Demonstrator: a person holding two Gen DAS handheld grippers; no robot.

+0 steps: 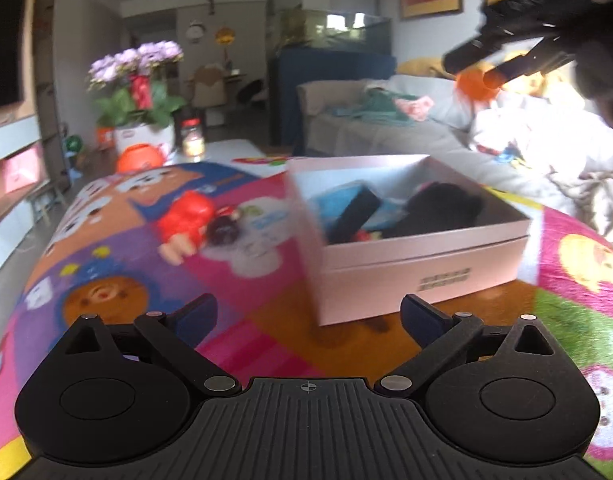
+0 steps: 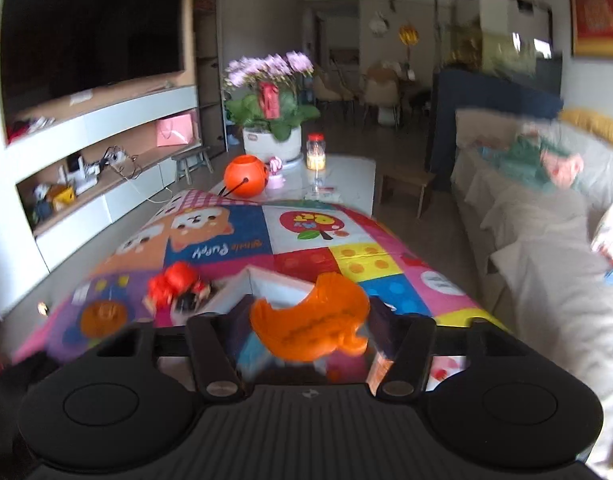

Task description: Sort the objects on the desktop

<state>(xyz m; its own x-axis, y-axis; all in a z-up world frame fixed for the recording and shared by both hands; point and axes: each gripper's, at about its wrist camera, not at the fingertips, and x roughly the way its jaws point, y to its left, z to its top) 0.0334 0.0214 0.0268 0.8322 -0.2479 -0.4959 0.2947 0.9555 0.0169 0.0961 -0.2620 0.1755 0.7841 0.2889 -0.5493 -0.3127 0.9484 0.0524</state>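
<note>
A pale pink open box (image 1: 422, 264) stands on the colourful cartoon tablecloth (image 1: 118, 264); black and blue things lie inside it. My left gripper (image 1: 306, 316) is open and empty, low over the cloth just in front of the box. My right gripper (image 2: 310, 320) is shut on an orange plastic toy (image 2: 310, 320) and holds it high above the box (image 2: 262, 280). In the left wrist view it shows at the upper right (image 1: 490, 76) with the orange toy (image 1: 472, 84). A red doll (image 1: 186, 220) and a dark round toy (image 1: 222, 232) lie on the cloth left of the box.
An orange pumpkin bucket (image 2: 244, 178), a flower pot (image 2: 270, 140) and a jar (image 2: 316, 152) stand at the table's far end. A grey sofa (image 2: 546, 240) with clothes runs along the right. A TV unit (image 2: 86, 152) is on the left.
</note>
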